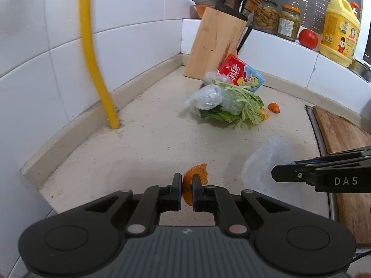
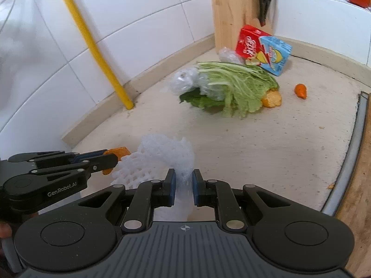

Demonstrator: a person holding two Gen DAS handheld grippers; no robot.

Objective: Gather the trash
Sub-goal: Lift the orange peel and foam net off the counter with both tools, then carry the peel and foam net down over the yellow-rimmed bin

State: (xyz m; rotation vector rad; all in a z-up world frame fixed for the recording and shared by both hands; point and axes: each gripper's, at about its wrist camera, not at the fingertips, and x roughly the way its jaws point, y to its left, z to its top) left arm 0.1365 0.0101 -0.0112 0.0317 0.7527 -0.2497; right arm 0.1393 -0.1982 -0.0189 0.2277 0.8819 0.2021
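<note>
1. My left gripper (image 1: 186, 188) covers the lower part of the orange peel (image 1: 196, 173) it pinches.
2. The foam net (image 2: 167, 157) runs down behind my right gripper (image 2: 183, 185), its end hidden.
3. The cabbage leaves (image 2: 234, 85) cover most of another peel piece (image 2: 272, 99).
4. The wooden board (image 1: 345, 143) is cut off at the right edge.
5. The jar (image 1: 288, 22) label is too small to read.

Bare tabletop (image 1: 143, 143) lies open between the near edge and the vegetable heap (image 1: 234, 106). A yellow pipe (image 1: 92, 53) stands at the left wall, and a knife block (image 1: 215, 44) fills the far corner behind the heap.
</note>
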